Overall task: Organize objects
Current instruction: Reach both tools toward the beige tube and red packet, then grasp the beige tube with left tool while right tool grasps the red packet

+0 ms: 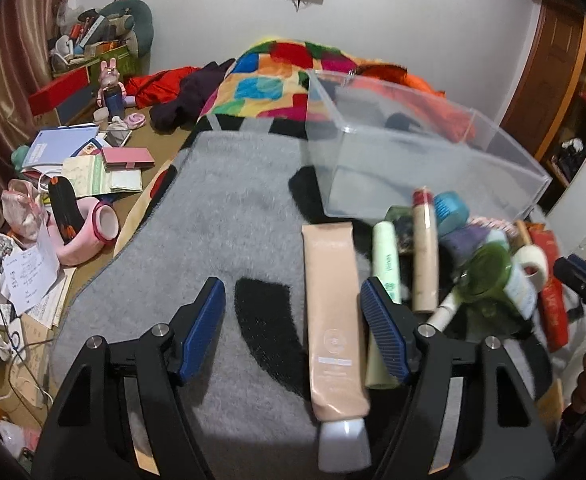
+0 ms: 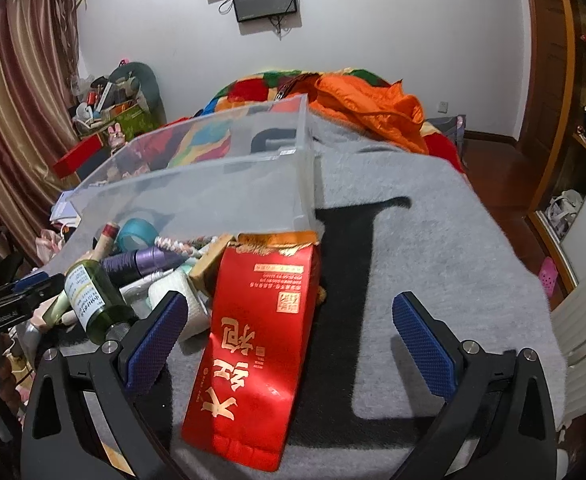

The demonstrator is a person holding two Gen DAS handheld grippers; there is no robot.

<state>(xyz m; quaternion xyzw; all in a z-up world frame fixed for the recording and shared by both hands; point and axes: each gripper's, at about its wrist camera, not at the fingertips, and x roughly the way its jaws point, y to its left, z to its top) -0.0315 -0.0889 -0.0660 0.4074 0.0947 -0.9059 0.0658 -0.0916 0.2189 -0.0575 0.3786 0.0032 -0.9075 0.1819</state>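
Beige tube (image 1: pixel 335 320) cap cut off by bottom edge; cream bottle (image 1: pixel 425 252) blurred; red packet (image 2: pixel 249 344) partly hides clutter.

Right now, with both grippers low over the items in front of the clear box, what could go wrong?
1. The left gripper is open around the beige tube, which lies close to its right pad. A pale green tube lies just beyond, so closing may catch both.
2. The right gripper straddles the red packet, with a white roll near its left pad that may get pushed.
3. The clear box is empty and could slide if bumped.
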